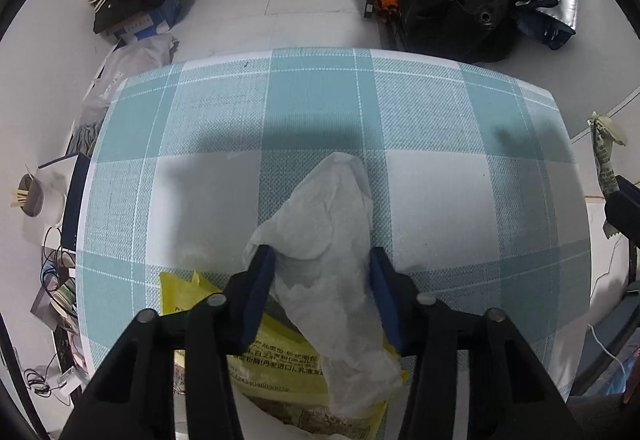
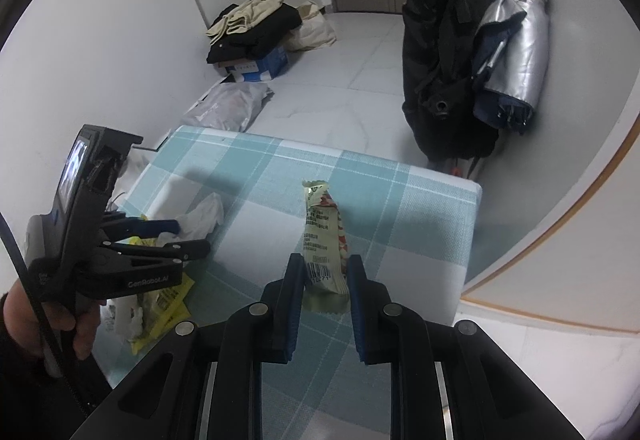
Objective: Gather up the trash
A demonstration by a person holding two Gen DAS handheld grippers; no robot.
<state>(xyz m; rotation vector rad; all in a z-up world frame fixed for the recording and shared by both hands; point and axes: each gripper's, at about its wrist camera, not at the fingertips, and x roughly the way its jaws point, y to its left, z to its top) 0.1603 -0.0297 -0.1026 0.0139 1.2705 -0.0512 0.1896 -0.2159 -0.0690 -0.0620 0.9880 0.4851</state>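
Observation:
A crumpled white tissue (image 1: 328,224) lies on the teal-checked tablecloth (image 1: 440,100), partly over a yellow printed wrapper (image 1: 280,372). My left gripper (image 1: 320,264) points steeply down, its blue pads pressing the tissue from both sides. The right wrist view shows this gripper (image 2: 192,236) from the side, held by a person's hand (image 2: 24,316), with the tissue (image 2: 204,218) and the yellow wrapper (image 2: 168,300) under it. My right gripper (image 2: 326,272) is shut on a pale snack-bar wrapper (image 2: 324,232), held above the cloth (image 2: 420,208). That wrapper (image 1: 604,160) also shows at the left wrist view's right edge.
A pile of clothes on a blue box (image 2: 256,36) and a grey plastic bag (image 2: 232,106) sit on the floor past the table. A black coat (image 2: 440,40) and a silver umbrella (image 2: 516,40) hang at the right. A cup with chopsticks (image 1: 32,196) and cables (image 1: 56,268) lie left of the table.

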